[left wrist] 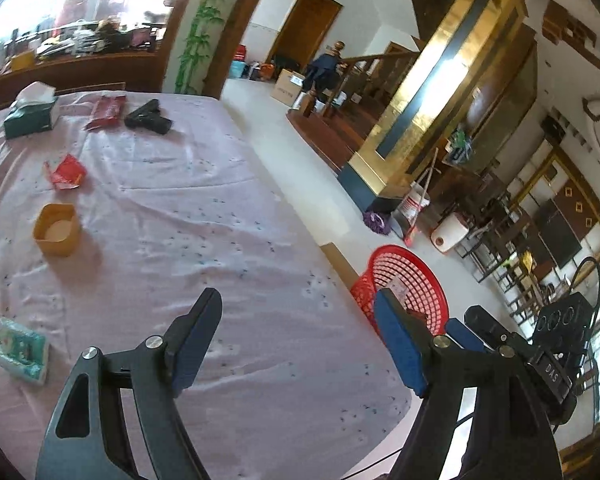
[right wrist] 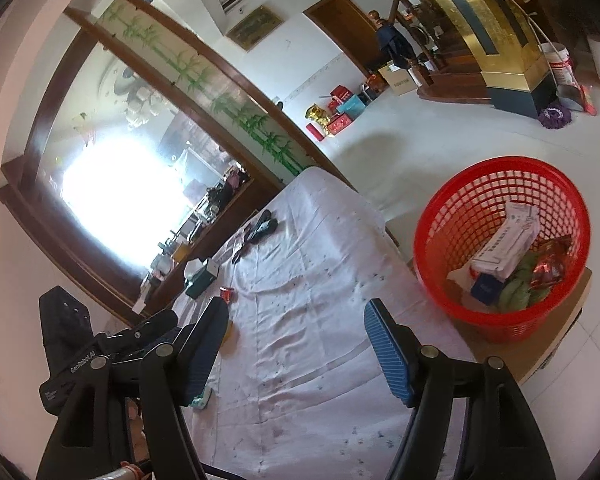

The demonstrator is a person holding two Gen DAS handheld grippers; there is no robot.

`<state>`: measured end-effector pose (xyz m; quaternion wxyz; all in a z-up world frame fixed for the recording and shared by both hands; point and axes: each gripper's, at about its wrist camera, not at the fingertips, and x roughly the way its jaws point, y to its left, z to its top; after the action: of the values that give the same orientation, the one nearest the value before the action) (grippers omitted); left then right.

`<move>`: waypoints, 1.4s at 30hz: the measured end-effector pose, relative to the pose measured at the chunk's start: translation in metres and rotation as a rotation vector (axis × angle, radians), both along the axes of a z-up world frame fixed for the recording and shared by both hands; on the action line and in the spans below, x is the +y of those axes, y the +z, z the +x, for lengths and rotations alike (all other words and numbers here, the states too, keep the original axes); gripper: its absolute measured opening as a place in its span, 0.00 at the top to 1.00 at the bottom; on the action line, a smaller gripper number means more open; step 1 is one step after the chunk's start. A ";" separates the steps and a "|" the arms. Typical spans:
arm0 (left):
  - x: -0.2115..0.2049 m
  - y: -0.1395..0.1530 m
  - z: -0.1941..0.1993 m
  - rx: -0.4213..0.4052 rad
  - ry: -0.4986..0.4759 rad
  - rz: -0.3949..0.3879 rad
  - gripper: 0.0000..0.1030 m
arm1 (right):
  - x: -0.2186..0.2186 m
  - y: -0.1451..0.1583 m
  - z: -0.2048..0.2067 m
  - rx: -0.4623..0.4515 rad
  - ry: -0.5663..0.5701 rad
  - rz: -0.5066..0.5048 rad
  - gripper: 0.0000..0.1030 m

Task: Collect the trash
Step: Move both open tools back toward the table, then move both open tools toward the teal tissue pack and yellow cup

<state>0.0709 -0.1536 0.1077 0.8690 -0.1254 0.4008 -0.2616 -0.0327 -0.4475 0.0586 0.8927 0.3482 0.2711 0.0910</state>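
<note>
Blue-padded fingers of the left gripper (left wrist: 300, 312) stand wide apart over the pale purple tablecloth (left wrist: 204, 216), holding nothing. Beside it, the right gripper (right wrist: 296, 322) is likewise spread and empty above the same cloth. Off the table's edge, the red mesh basket (right wrist: 452, 216) sits on a cardboard box (right wrist: 548, 344) and contains a white carton (right wrist: 508, 236), a green wrapper (right wrist: 516, 292) and a red foil packet (right wrist: 548, 264). On the cloth lie a crumpled red wrapper (left wrist: 66, 172), a dark red packet (left wrist: 106, 112), an orange cup (left wrist: 58, 230), a teal tissue pack (left wrist: 20, 350), a green tissue box (left wrist: 32, 112) and a black toy pistol (left wrist: 148, 118).
</note>
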 end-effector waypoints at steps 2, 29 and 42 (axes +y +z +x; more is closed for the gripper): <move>0.015 -0.001 0.001 -0.001 0.019 -0.015 0.25 | 0.010 0.000 0.008 0.016 0.017 -0.013 0.26; 0.170 -0.046 0.009 0.077 0.261 -0.055 0.25 | 0.151 0.003 0.084 0.086 0.259 -0.165 0.26; 0.179 -0.048 0.009 0.084 0.279 -0.055 0.25 | 0.162 -0.003 0.094 0.098 0.283 -0.155 0.26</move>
<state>0.0794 0.0251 0.0601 0.8757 -0.2146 0.4079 -0.1437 0.0609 -0.2854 0.0559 0.8809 0.2407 0.3668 0.1777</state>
